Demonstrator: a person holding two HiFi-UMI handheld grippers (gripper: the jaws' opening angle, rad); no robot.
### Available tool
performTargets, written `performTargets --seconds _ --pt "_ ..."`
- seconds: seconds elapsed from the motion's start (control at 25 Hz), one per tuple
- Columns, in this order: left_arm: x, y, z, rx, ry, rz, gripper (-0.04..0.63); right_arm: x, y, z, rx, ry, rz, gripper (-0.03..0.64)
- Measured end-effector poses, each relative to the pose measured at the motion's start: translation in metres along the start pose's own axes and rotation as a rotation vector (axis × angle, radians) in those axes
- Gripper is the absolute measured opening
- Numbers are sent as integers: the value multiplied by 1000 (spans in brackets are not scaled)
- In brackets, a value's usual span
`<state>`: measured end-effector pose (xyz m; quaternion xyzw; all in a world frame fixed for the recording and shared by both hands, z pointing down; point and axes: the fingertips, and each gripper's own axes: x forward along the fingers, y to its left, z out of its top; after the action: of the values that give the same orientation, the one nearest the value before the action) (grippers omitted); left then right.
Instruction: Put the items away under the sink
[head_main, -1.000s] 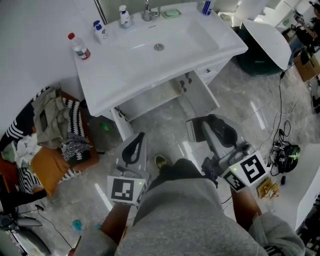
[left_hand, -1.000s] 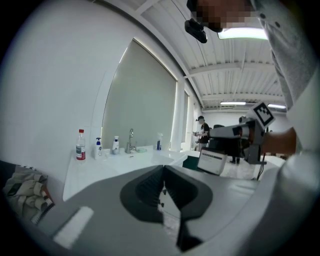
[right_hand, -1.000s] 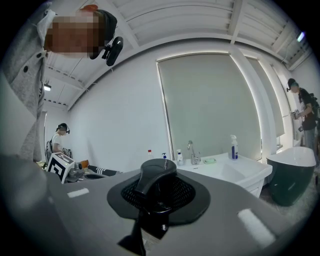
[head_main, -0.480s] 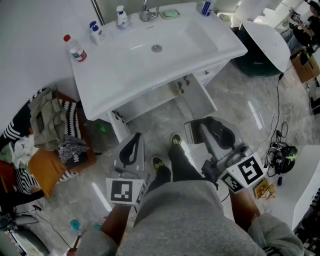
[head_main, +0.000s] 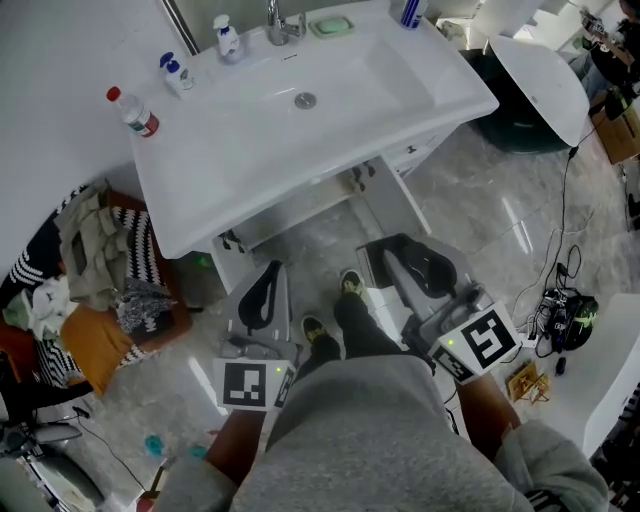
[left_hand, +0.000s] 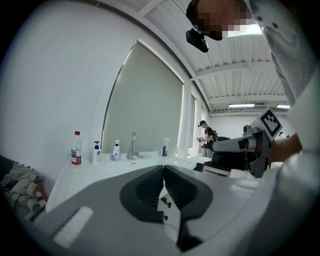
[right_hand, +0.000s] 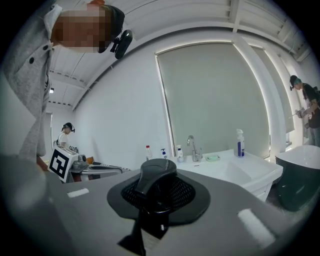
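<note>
On the white sink (head_main: 250, 140) stand a red-capped water bottle (head_main: 131, 110), a blue-capped pump bottle (head_main: 177, 73), a small spray bottle (head_main: 227, 38), a green soap dish (head_main: 331, 25) and a blue spray bottle (head_main: 411, 10). Under the sink the cabinet door (head_main: 398, 203) stands open. My left gripper (head_main: 264, 295) and right gripper (head_main: 418, 268) are held low over the floor in front of the cabinet, both shut with nothing in them. The left gripper view shows the same bottles (left_hand: 76, 148) beyond the shut left gripper (left_hand: 164, 172). The right gripper (right_hand: 157, 175) faces the sink (right_hand: 235, 172).
A pile of clothes on an orange basket (head_main: 100, 270) lies left of the sink. A dark bin with a white lid (head_main: 535, 85) stands at the right. Cables and a small device (head_main: 568, 310) lie on the floor beside a white surface (head_main: 615, 375). My feet (head_main: 335, 305) are between the grippers.
I have stepped closer to the sink, one foot coming forward. Both grippers stay shut, held low in front of me, and shift only slightly.
</note>
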<state>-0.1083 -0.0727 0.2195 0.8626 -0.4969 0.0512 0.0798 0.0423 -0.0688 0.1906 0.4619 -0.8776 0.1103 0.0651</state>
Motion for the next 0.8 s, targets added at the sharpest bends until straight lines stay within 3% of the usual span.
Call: performTargets --seconds 0.4,0.8 --pt "53 0 0 -6 24 23 12 29 -38 -6 30 19 62 81" --pt "69 6 -1 0 44 58 12 47 -52 -9 18 33 111 81"
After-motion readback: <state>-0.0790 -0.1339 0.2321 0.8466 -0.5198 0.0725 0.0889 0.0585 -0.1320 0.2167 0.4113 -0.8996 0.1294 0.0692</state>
